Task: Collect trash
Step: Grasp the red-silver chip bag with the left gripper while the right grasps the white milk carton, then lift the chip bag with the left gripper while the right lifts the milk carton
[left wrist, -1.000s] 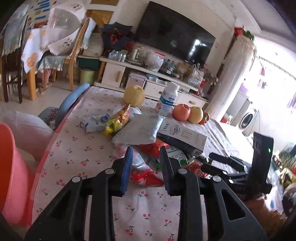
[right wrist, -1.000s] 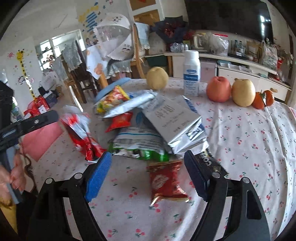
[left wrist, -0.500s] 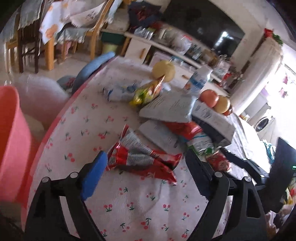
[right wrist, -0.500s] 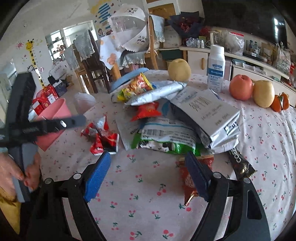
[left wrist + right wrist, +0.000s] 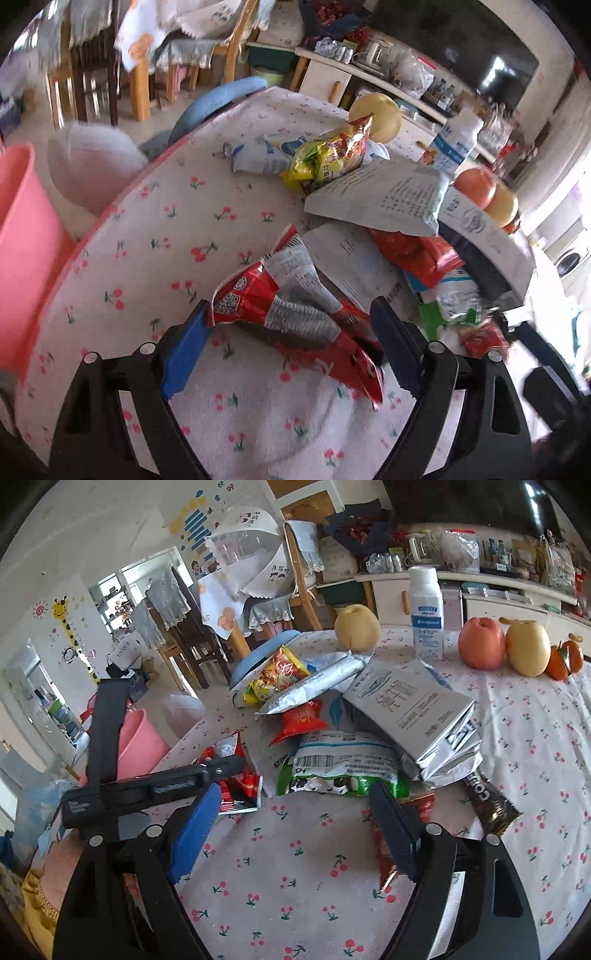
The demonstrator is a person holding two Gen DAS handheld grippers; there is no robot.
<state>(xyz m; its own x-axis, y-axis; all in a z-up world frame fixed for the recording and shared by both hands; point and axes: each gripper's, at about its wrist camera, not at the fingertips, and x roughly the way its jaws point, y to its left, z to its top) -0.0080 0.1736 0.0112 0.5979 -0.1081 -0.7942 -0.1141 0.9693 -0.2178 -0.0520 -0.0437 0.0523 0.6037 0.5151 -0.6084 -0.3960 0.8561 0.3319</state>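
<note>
The left claw (image 5: pixel 291 345) stands with its jaws wide apart, having just sprung open, and a crumpled red and silver snack wrapper (image 5: pixel 291 310) lies on the desk (image 5: pixel 155 251) between its blue pads (image 5: pixel 184 354); the wrapper's left end lies at the left pad, but whether it touches cannot be told, and nothing is clamped. Just beyond that claw lie a flat white packet (image 5: pixel 354 262) and a red pouch (image 5: pixel 413 251), then a grey printed bag (image 5: pixel 388 199) and a yellow-green snack bag (image 5: pixel 332 155), with a yellow pear (image 5: pixel 380 110) behind. Off to its left, below the desk edge, stands a pink bin (image 5: pixel 22 251).

The right claw (image 5: pixel 295 821) is also spread wide and empty, hovering over bare cherry-print cloth. Just ahead of it lies a green and white packet (image 5: pixel 343 768); a small red sachet (image 5: pixel 417 805) sits behind its right pad, and a dark brown wrapper (image 5: pixel 487 801) lies further right. Beyond, a stack of grey bags (image 5: pixel 413 705), a white bottle (image 5: pixel 426 613), a red apple (image 5: pixel 480 642) and a second pear (image 5: pixel 528 648)
</note>
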